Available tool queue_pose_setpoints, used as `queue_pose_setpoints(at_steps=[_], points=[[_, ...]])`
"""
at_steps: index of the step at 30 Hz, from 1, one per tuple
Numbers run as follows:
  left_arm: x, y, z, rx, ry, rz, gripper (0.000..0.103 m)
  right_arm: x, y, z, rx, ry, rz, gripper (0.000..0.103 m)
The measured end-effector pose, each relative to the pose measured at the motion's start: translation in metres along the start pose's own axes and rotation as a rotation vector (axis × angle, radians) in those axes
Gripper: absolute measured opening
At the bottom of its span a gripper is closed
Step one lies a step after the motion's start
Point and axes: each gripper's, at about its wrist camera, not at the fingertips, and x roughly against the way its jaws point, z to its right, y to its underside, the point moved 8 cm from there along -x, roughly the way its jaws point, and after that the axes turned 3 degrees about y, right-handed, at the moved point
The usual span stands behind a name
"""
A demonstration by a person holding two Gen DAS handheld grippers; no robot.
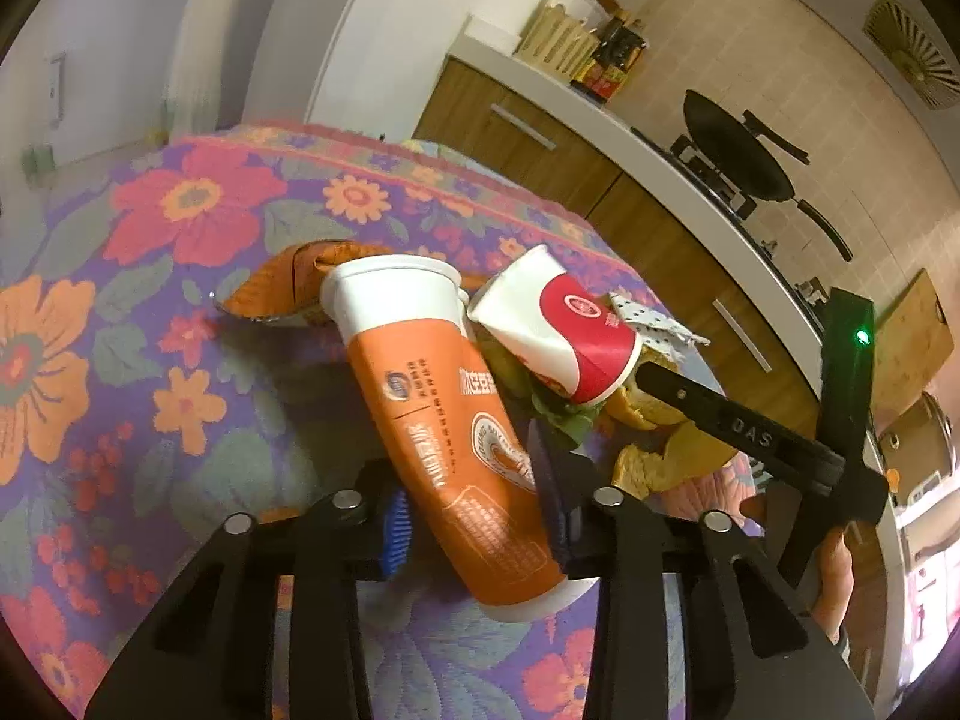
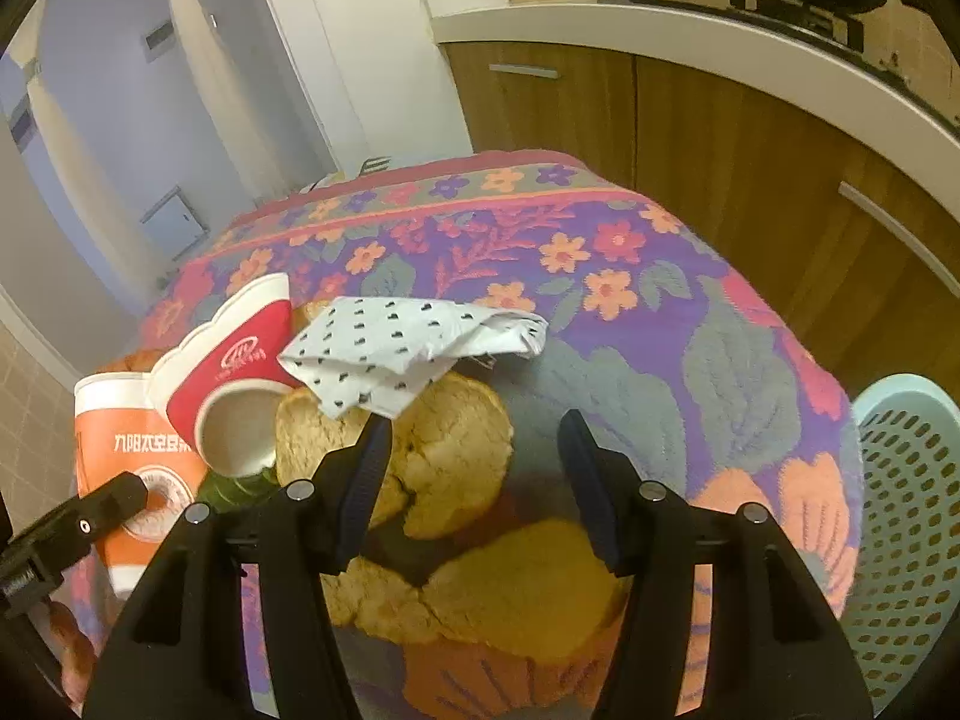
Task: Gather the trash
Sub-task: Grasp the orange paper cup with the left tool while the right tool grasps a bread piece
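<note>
Currently the left gripper (image 1: 480, 516) has its jaws clamped on the orange cup (image 1: 456, 420), lifting it for disposal. The right gripper (image 2: 474, 480) hangs with jaws apart above bread pieces (image 2: 444, 462); a basket (image 2: 906, 504) stands beside the table (image 2: 660, 300).

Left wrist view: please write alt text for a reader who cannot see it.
The left tongs grip a tall orange cup over a floral tablecloth. Beyond it lie a red and white paper cup, torn bread and lettuce.
</note>
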Motion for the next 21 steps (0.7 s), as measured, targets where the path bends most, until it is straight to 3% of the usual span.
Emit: queue_pose_setpoints(at_steps=[5, 8, 14, 21], points=[[0.009, -0.003, 0.006, -0.024, 0.005, 0.037, 0.021, 0.002, 0.002, -0.01, 0.046, -0.017, 0.0, 0.009], [0.018, -0.005, 0.008, -0.036, -0.008, 0.058, 0.021, 0.013, 0.004, -0.019, 0.091, 0.002, 0.051, 0.004], [0.041, -0.006, 0.013, -0.045, 0.009, 0.093, 0.021, 0.05, 0.012, -0.031, 0.132, 0.014, 0.147, 0.003], [0.071, -0.011, 0.026, -0.078, 0.0, 0.164, 0.02, 0.095, 0.01, -0.032, 0.162, 0.105, 0.266, 0.003]])
